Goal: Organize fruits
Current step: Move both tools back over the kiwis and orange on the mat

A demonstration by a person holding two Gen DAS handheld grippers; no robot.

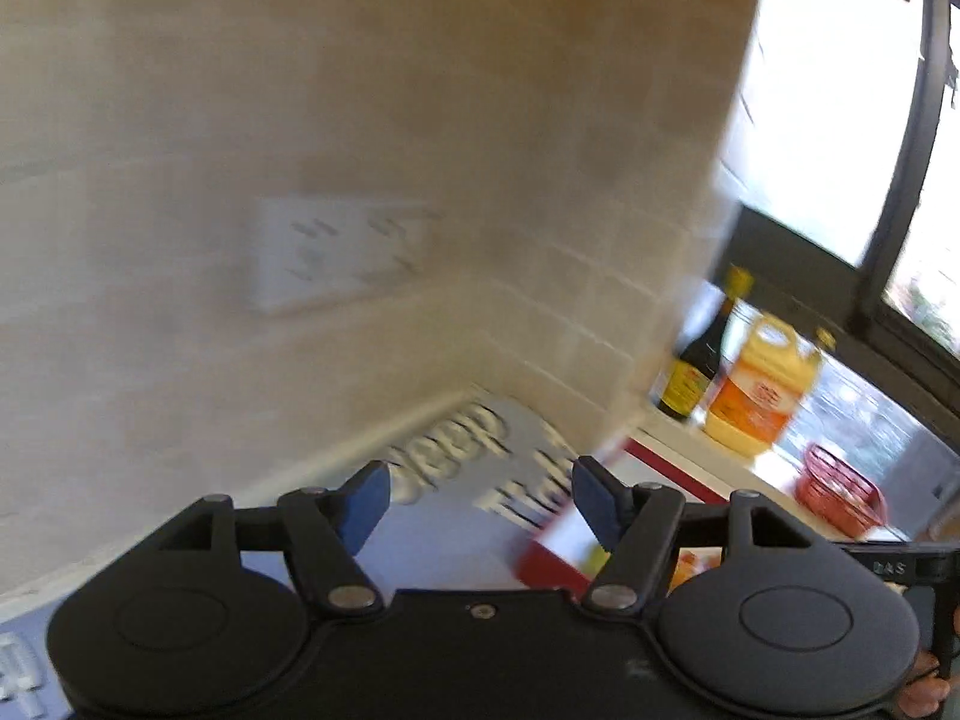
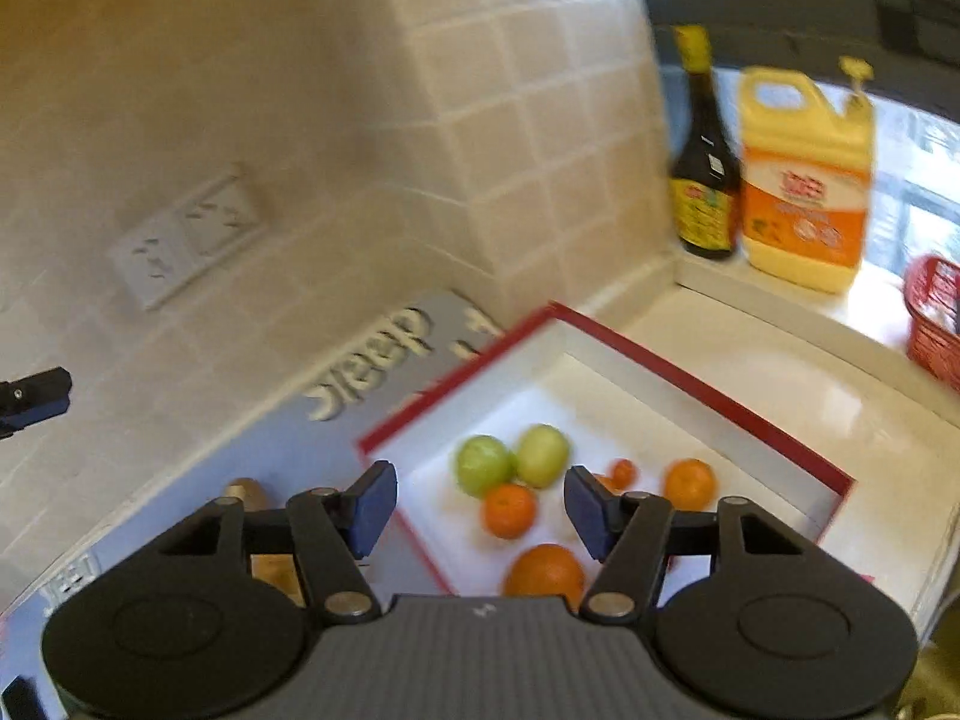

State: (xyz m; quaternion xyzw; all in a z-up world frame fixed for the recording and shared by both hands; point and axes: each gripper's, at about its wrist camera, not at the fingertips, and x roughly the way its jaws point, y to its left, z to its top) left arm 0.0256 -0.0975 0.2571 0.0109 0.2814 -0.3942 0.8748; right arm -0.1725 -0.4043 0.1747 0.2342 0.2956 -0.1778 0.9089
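A white box with a red rim (image 2: 690,384) lies on the counter in the right wrist view. It holds two green fruits (image 2: 483,465), several oranges (image 2: 509,510) and a small reddish one (image 2: 623,472). My right gripper (image 2: 480,507) hovers open above the box's near left corner, with nothing between its blue pads. A brownish fruit (image 2: 246,492) lies on the grey mat (image 2: 288,450) left of the box. In the blurred left wrist view my left gripper (image 1: 480,498) is open and empty above the mat (image 1: 444,540). The box's red edge (image 1: 552,564) shows behind its right finger.
A dark sauce bottle (image 2: 705,180) and a yellow jug (image 2: 804,180) stand on the ledge behind the box. A red basket (image 2: 936,318) sits at the far right. The tiled wall with a double socket (image 2: 186,234) closes the left and back. A hand (image 1: 924,690) shows at the lower right.
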